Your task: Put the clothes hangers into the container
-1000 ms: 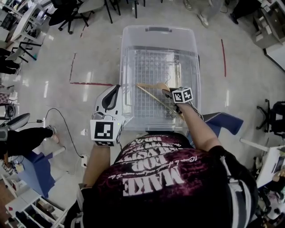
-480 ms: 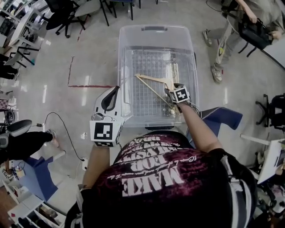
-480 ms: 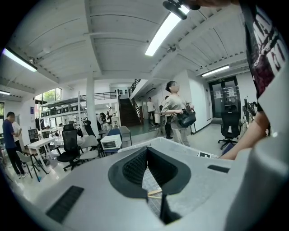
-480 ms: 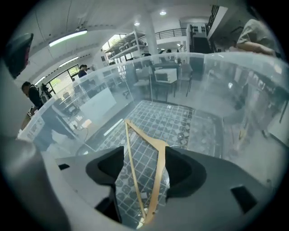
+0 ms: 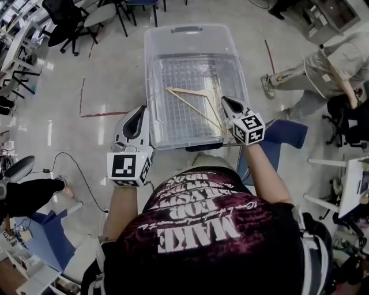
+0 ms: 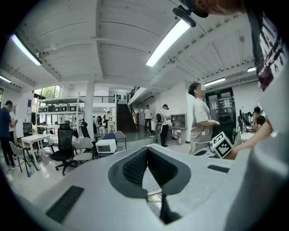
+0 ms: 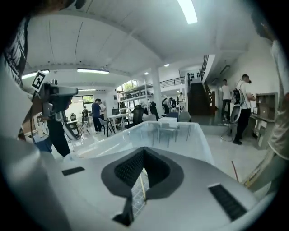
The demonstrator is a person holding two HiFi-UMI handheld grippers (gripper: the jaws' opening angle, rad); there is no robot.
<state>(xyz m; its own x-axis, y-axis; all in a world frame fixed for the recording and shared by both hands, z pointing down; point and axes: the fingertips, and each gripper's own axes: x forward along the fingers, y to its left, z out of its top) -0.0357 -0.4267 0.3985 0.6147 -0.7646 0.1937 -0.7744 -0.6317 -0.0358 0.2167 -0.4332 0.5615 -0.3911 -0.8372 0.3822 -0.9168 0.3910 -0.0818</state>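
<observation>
The right tool (image 5: 225, 103) has its jaws closing, the tips pressed together with nothing pinched. In the right gripper view, the right tool (image 7: 144, 150) shows a thin wooden bar (image 7: 141, 187) and the gridded floor of the container through the gap behind its tips. It hangs over the near right corner of the clear plastic container (image 5: 199, 41), pointing in over the rim.

The left tool (image 5: 143, 109) is also pressed together and empty. The left gripper view shows the left tool (image 6: 146, 150) with its tips meeting. It sits outside the container, just beside the near left wall, pointing along it.

One wooden clothes hanger (image 5: 185, 90) lies flat on the container's gridded floor. It is in the near right half, and its long bar slants from the middle toward the corner below the right tool. Whether the tool touches it cannot be told.

The container stands on the floor straight ahead of the person. In the right gripper view, the container (image 7: 174, 131) fills the ground in front of the jaws.

Outward from the container:
- A blue seat (image 5: 286, 132) stands near its near right corner.
- A person in grey (image 5: 323, 72) walks past farther right.
- A red tape line (image 5: 101, 114) runs along the floor to its left.
- Black office chairs (image 5: 69, 17) stand well apart beyond its far left corner
</observation>
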